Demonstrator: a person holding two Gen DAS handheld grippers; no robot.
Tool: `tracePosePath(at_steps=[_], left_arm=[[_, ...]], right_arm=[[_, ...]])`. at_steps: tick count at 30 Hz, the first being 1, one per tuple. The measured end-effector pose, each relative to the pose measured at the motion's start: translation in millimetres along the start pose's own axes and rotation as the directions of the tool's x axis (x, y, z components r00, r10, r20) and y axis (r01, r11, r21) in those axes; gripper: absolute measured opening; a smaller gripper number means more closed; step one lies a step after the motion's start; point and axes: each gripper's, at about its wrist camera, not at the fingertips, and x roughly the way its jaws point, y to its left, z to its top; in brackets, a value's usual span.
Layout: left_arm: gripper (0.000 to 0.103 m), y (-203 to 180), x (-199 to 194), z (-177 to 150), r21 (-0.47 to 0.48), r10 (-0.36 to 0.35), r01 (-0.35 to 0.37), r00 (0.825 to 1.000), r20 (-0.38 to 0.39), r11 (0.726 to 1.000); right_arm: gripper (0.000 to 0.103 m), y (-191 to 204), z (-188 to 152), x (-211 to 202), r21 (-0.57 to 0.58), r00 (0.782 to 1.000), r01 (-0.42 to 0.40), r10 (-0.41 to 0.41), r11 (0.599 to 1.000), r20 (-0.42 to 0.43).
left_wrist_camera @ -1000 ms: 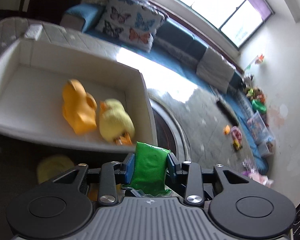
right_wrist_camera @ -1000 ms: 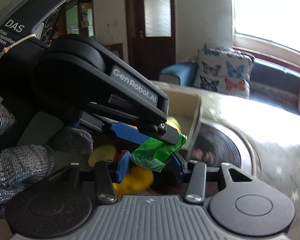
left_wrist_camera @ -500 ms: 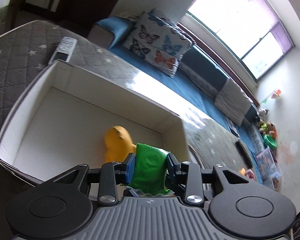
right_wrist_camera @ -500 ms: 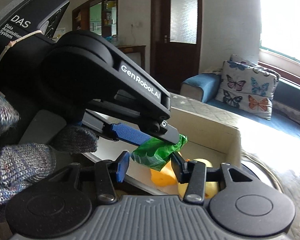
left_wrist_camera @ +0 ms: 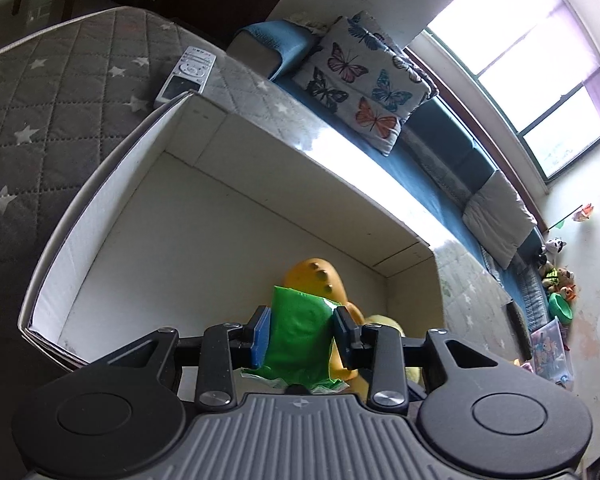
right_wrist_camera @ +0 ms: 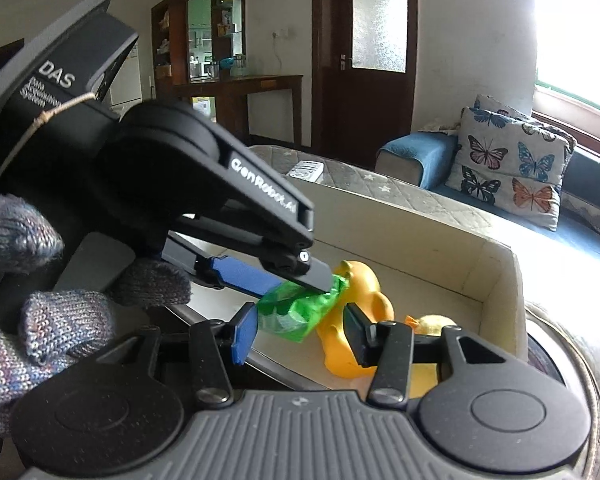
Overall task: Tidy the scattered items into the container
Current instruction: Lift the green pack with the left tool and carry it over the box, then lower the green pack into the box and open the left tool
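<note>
While the left hand-held gripper (left_wrist_camera: 302,334), marked "GenRobot.AI" and "DAS", pinches a green packet (left_wrist_camera: 300,336), the right (right_wrist_camera: 298,334) gapes.

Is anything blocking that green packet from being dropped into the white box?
Nothing visible blocks it. The left tongs hold the green packet above the open white box. An orange toy lies below, but bare floor lies beside it.

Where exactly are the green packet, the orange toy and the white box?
green packet (left_wrist_camera: 300,332), left wrist view, middle of its flat face.
orange toy (right_wrist_camera: 362,280), right wrist view, upper body.
white box (left_wrist_camera: 260,148), left wrist view, far wall's top edge.
</note>
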Motion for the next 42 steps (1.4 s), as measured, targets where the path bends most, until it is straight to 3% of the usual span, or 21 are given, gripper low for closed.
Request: tracePosePath(at_steps=[13,28,31,42], left_arm=[[0.037,-3.4,-13.7,-8.9,0.018,0.012,-0.013,1.000,0.015,1.000],[0.037,-20.8,-52.2,-38.1,0.098,0.012,-0.017,0.998,0.058,0.995],[0.037,-24.8,-58.9,-45.8,0.114,0.011,-0.018,0.998,0.062,0.993],[0.037,-42.5,-74.8,-80.7,0.181,-0.004,-0.008,0.998,0.064,0.983]], right_arm=[[0.048,-9.8,-1.1,-21.1,0.005,1.000,0.012,-0.013,1.000,0.015],[0.048,2.7,-32.8,-72.8,-0.015,0.999,0.031,-0.031,0.999,0.009],[0.055,5.2,-43.0,-84.8,-0.004,0.999,0.035,-0.035,0.999,0.004],[0.056,-2.0,-71.7,-105.9,0.043,0.998,0.064,-0.064,0.997,-0.018]])
